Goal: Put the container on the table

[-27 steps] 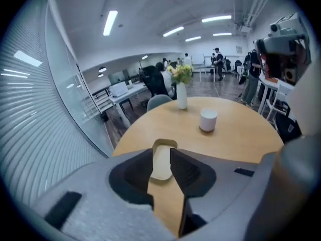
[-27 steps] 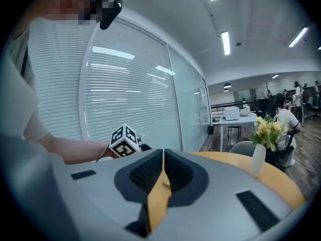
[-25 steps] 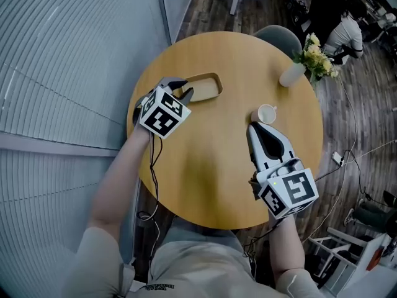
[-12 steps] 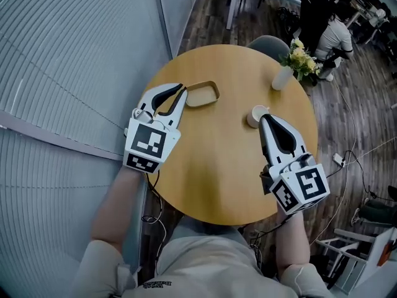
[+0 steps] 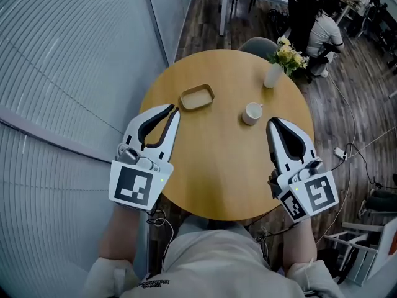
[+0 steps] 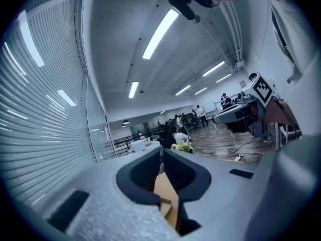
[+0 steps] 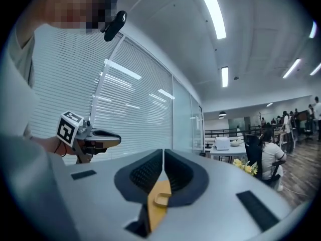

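Looking down in the head view, the shallow tan rectangular container (image 5: 197, 96) sits flat on the round wooden table (image 5: 217, 166), just ahead of the left gripper (image 5: 175, 109) and clear of its tips, so the placing looks done, while the right gripper (image 5: 273, 121) hangs near a small white cup (image 5: 252, 113), touching nothing. The left gripper view shows its jaws closing to a thin slit with nothing between them, fitting a hand with nothing to carry. The right gripper view shows jaws together and empty, apparently idle in this task.
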`<state>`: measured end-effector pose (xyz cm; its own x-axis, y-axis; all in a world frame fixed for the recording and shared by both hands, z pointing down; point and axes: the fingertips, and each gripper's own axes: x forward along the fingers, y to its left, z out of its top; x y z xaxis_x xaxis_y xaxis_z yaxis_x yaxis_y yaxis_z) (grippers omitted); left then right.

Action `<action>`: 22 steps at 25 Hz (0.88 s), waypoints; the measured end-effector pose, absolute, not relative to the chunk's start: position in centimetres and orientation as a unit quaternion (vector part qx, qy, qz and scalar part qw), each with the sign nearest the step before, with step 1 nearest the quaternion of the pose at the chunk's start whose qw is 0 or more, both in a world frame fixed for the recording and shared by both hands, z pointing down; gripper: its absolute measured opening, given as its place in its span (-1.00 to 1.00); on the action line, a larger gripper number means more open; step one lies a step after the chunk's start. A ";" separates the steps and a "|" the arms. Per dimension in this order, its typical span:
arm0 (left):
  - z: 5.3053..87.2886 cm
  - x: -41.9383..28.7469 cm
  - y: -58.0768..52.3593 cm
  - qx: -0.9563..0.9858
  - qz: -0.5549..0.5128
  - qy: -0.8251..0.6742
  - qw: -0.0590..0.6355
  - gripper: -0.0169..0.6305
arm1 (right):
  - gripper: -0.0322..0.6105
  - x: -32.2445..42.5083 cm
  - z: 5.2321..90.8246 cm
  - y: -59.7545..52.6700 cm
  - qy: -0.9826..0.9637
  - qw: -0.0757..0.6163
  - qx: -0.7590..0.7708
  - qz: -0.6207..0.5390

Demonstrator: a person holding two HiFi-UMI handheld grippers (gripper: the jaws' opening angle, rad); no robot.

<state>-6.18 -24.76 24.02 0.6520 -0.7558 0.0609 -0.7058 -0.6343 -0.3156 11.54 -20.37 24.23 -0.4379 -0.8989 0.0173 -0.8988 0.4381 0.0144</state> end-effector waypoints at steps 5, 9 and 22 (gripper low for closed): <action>23.2 -6.5 -21.5 -0.897 -0.067 0.420 0.118 -0.82 | -0.80 11.4 24.1 -18.2 -0.854 0.017 0.521 -0.004; 23.8 -6.4 -19.7 -0.901 -0.054 0.416 0.111 -0.82 | -0.80 10.8 25.1 -17.4 -0.859 0.025 0.512 0.003; 29.3 -7.3 -17.6 -0.889 -0.114 0.437 0.077 -0.84 | -0.80 11.9 27.8 -16.3 -0.851 0.054 0.522 0.005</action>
<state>-7.28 -17.57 29.34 0.5924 -0.7941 0.1360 -0.7590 -0.6067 -0.2363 11.86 -16.29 27.83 -0.4500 -0.8877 0.0979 -0.8887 0.4559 0.0485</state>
